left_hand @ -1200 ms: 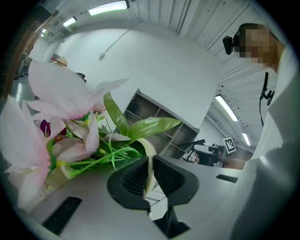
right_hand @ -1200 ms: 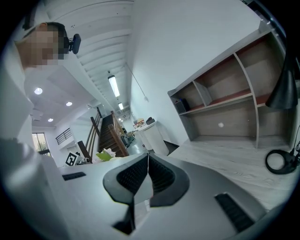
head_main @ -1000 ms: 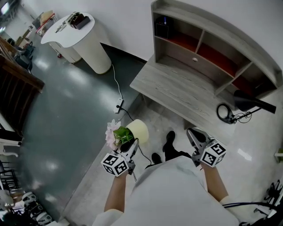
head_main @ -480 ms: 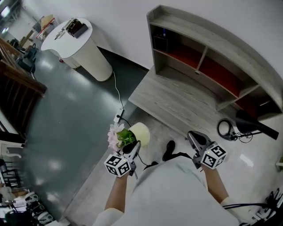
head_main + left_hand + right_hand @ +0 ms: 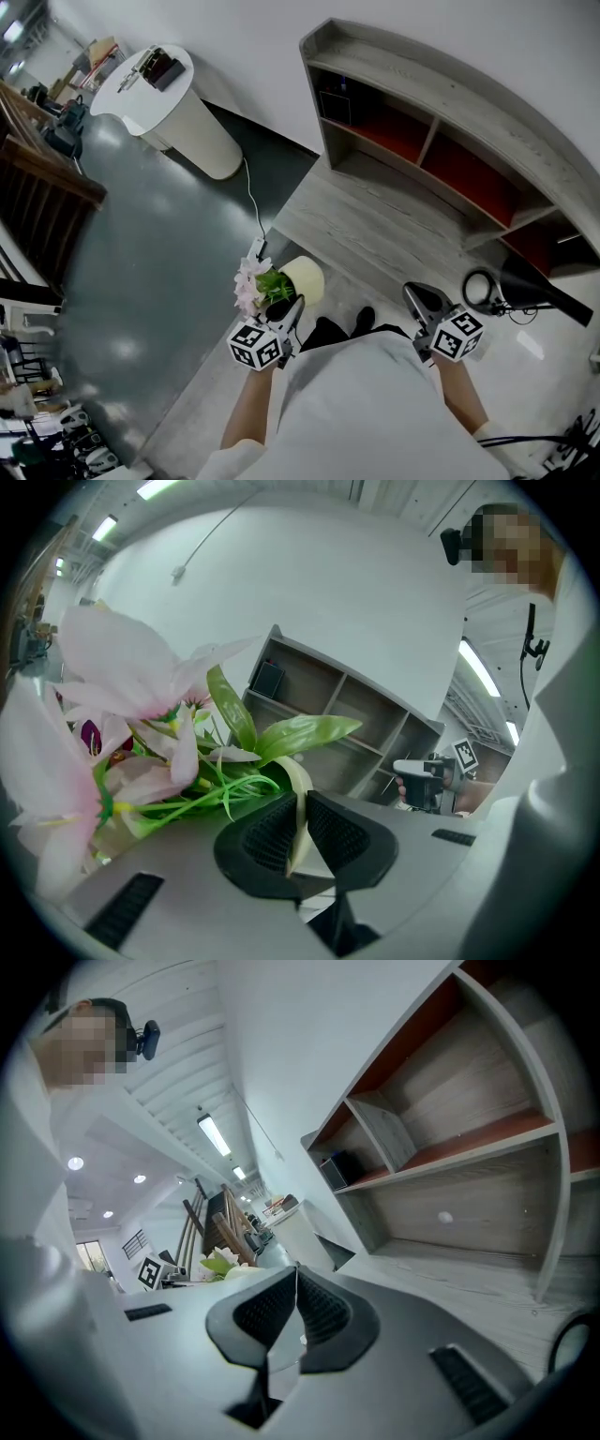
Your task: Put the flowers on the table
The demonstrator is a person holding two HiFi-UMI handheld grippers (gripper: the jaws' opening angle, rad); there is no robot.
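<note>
A cream pot (image 5: 304, 278) with pink flowers (image 5: 250, 286) and green leaves hangs above the floor, just short of the grey wooden table (image 5: 375, 225). My left gripper (image 5: 292, 306) is shut on the pot's rim (image 5: 298, 803), which shows as a thin cream wall pinched between the jaws, with the flowers (image 5: 122, 696) leaning left. My right gripper (image 5: 418, 293) is held at the right with its jaws shut (image 5: 296, 1283) on nothing, pointing toward the table (image 5: 469, 1269).
A hutch with red-backed shelves (image 5: 422, 112) stands on the table's far side. A black lamp with a ring (image 5: 487, 286) lies at the right. A white round stand (image 5: 187, 103), a power strip with its cable (image 5: 255, 248) and a dark railing (image 5: 37, 187) are at the left.
The table and hutch have drawn nearer to both grippers. The left gripper keeps its hold on the pot, carried slightly right. The right gripper stays shut and empty.
</note>
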